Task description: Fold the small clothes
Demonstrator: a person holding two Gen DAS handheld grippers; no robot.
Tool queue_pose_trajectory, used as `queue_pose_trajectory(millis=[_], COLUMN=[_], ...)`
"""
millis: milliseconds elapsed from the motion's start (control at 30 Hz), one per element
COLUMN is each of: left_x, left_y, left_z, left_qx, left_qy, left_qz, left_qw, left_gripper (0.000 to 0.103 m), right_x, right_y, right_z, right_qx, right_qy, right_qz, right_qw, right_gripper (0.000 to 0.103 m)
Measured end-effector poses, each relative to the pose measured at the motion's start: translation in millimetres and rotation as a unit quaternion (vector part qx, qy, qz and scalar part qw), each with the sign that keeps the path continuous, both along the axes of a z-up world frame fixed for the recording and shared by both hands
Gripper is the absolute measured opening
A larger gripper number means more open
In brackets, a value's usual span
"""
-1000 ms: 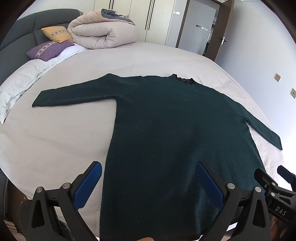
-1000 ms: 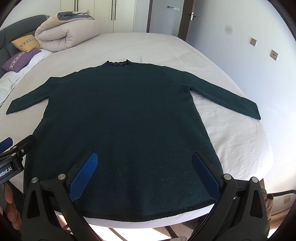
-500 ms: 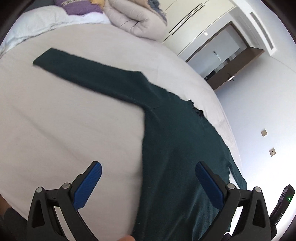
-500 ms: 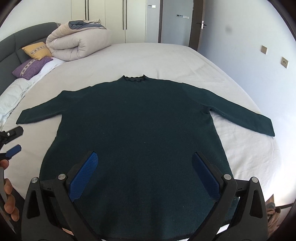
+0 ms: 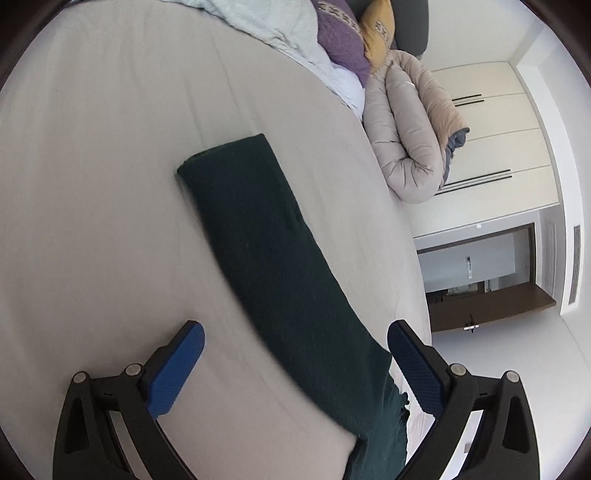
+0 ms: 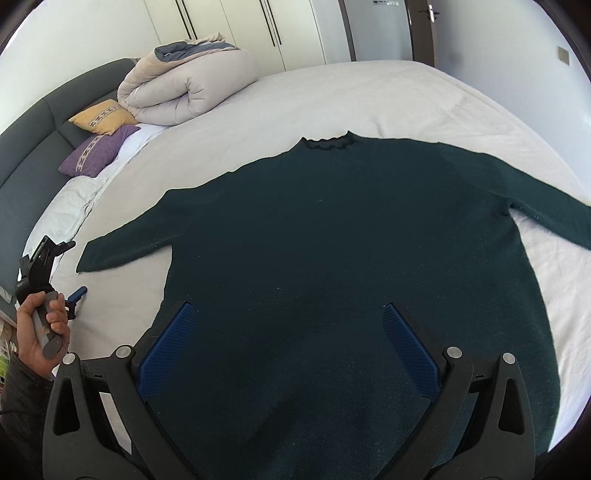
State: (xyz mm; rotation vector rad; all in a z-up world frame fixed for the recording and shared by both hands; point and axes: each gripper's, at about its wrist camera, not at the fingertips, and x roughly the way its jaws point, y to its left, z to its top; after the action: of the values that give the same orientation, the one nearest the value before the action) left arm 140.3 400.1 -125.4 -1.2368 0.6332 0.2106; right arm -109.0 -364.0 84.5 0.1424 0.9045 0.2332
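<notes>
Left claw (image 5: 295, 354) spread | sweater (image 6: 351, 258) flat | no legible writing

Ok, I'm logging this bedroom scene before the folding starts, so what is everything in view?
sweater: one, dark green, spread flat on the bed, sleeves out
bed: one, white sheet, under the sweater
duvet: one, beige, rolled, near the headboard
pillows: two, yellow pillow and purple pillow, by the headboard
headboard: one, dark grey
wardrobe: white doors, behind the bed
door: one, dark brown
left gripper: open, over the sweater's sleeve
right gripper: open, above the hem
left hand: holding the left gripper's handle
</notes>
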Motion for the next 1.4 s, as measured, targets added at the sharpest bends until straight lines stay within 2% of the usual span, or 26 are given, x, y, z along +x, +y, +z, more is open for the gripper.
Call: queue_pose_trajectory(millis=[133,200,300,367,400,433,500,567,633,667,733,800,833,867,900,933,967,1033,1067,1133,1200,1233,1267,1300,1367,1400], left_x=[20.1,29.7,37.5,42.2,42.2,43.5,42.0,48.5,68.6,79.9,105.6,124.2,130.6,135.7,137.3,139.4,141.1,147.4,149.7,151.5,146.5,145.8,143.6,138.1,126.2,120.9], left_y=[16.6,21.9,33.5,40.1,43.0,44.5,40.3,20.6,-17.6,-39.4,-97.3,-173.1,-213.2,-258.7,-287.0,-322.2,-349.9,-390.2,-404.6,-417.1,-416.5,-412.2,-406.6,-399.9,-388.7,-379.6], left_z=[-3.3,-3.9,-9.9,-16.9,-21.1,-22.6,-16.8,6.7,40.8,56.8,89.9,115.3,120.5,120.0,115.5,104.6,91.5,61.4,45.0,24.9,25.7,28.0,32.3,38.5,54.0,58.3], left_qx=[-0.005,-0.007,-0.014,-0.031,-0.041,-0.044,-0.021,0.04,0.113,0.148,0.228,0.319,0.357,0.395,0.418,0.445,0.464,0.486,0.491,0.496,0.509,0.501,0.493,0.491,0.489,0.484], left_qy=[-0.003,0.0,0.008,0.013,0.017,0.021,0.033,0.034,0.023,0.018,0.0,-0.018,-0.025,-0.032,-0.035,-0.033,-0.028,-0.005,0.008,0.029,0.018,0.018,0.018,0.009,-0.021,-0.031], left_qz=[0.023,0.031,0.039,0.044,0.048,0.051,0.053,0.032,-0.019,-0.047,-0.11,-0.181,-0.218,-0.255,-0.277,-0.307,-0.329,-0.369,-0.385,-0.403,-0.395,-0.399,-0.398,-0.386,-0.363,-0.352], left_qw=[0.9997,0.9995,0.9991,0.9985,0.9978,0.9975,0.9979,0.9981,0.9932,0.9878,0.9675,0.9301,0.9079,0.8818,0.8643,0.8409,0.8218,0.7922,0.7817,0.7684,0.7643,0.7676,0.7739,0.7808,0.7926,0.8005], left_gripper=[0.1,0.095,0.073,0.043,0.035,0.021,0.01,0.007,0.007,0.007,0.007,0.007,0.007,0.007,0.007,0.007,0.007,0.008,0.008,0.015,0.023,0.039,0.05,0.066,0.08,0.082], right_x=[13.7,19.2,24.1,26.8,28.5,29.2,31.6,33.8,37.5,39.5,42.9,47.6,50.3,52.4,56.5,61.0,66.0,80.2,88.3,105.4,126.6,138.4,147.0,159.6,183.4,198.3], right_y=[0.9,0.0,-4.4,-8.3,-10.5,-13.3,-20.4,-30.2,-40.7,-46.0,-57.1,-70.0,-77.1,-86.3,-95.4,-105.3,-115.0,-133.9,-143.5,-156.6,-164.1,-165.3,-165.4,-162.4,-149.2,-141.3], right_z=[-19.8,-28.7,-38.4,-43.6,-46.3,-47.5,-51.2,-53.0,-55.4,-56.4,-59.6,-62.6,-63.7,-64.0,-64.9,-65.7,-67.1,-71.9,-75.2,-82.5,-91.3,-95.6,-100.0,-104.7,-113.3,-118.1], right_qx=[0.013,0.015,0.024,0.027,0.03,0.033,0.041,0.051,0.06,0.063,0.073,0.087,0.094,0.1,0.108,0.116,0.123,0.135,0.144,0.156,0.172,0.185,0.197,0.21,0.241,0.259], right_qy=[0.021,0.029,0.032,0.032,0.033,0.035,0.037,0.039,0.035,0.034,0.035,0.034,0.033,0.032,0.031,0.031,0.031,0.037,0.042,0.053,0.069,0.075,0.08,0.087,0.103,0.113], right_qz=[-0.009,-0.018,-0.024,-0.03,-0.033,-0.037,-0.045,-0.054,-0.066,-0.071,-0.083,-0.096,-0.104,-0.112,-0.119,-0.127,-0.134,-0.143,-0.146,-0.145,-0.133,-0.123,-0.113,-0.102,-0.08,-0.068], right_qw=[1.0,0.999,0.999,0.999,0.998,0.998,0.997,0.996,0.995,0.995,0.993,0.991,0.99,0.988,0.986,0.985,0.983,0.98,0.978,0.976,0.974,0.972,0.971,0.969,0.962,0.957], right_gripper=[0.103,0.103,0.103,0.103,0.103,0.103,0.103,0.103,0.103,0.102,0.102,0.102,0.102,0.102,0.102,0.102,0.102,0.102,0.102,0.102,0.102,0.102,0.102,0.102,0.102,0.102])
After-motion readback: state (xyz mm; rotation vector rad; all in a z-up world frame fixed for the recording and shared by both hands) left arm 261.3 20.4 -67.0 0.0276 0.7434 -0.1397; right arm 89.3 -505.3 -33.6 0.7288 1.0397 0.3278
